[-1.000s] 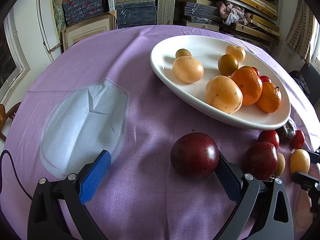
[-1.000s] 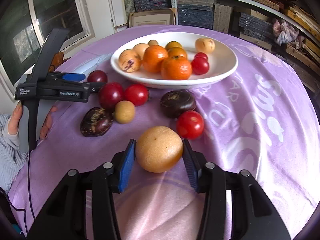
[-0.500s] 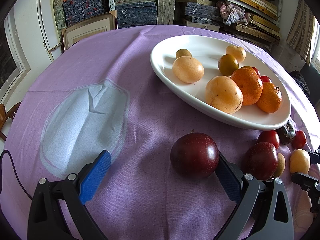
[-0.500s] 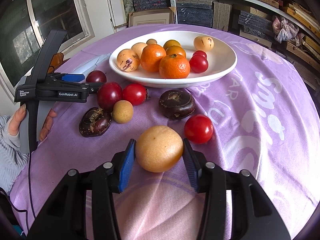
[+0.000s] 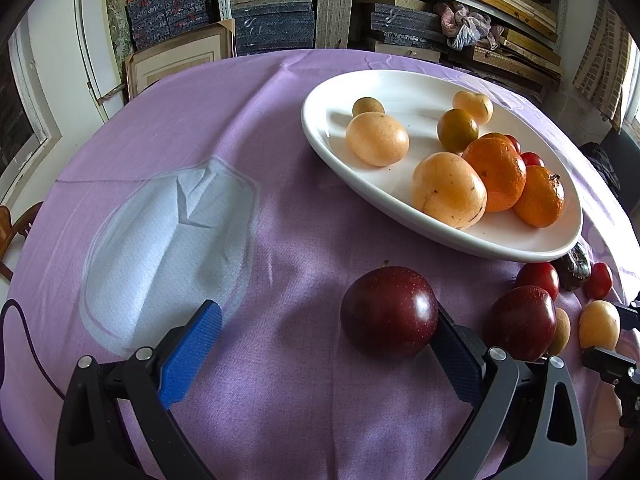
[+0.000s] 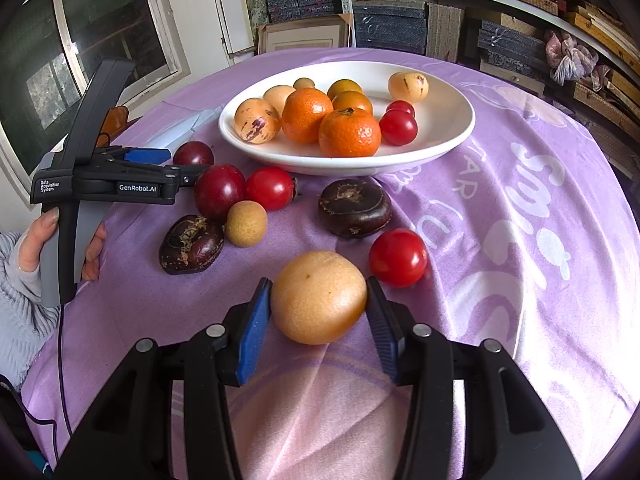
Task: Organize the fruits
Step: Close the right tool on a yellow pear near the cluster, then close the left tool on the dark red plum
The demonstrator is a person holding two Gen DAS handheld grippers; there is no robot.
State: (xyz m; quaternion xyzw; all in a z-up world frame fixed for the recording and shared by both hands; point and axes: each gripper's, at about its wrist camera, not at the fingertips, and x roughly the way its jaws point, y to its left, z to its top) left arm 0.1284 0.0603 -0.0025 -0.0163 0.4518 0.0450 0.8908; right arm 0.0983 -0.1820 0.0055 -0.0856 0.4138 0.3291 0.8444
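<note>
While the right tool point(image 6: 319, 310) gripped a round yellow-orange fruit point(image 6: 319, 297) at lower centre, the left tool point(image 5: 326, 338) stood wide open, a dark red plum point(image 5: 390, 311) touching only its right pad.

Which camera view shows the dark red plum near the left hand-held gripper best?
The left wrist view: the plum sits large and unblocked in the foreground. In the right wrist view the same plum is small, and the left hand-held gripper hides part of it.
</note>
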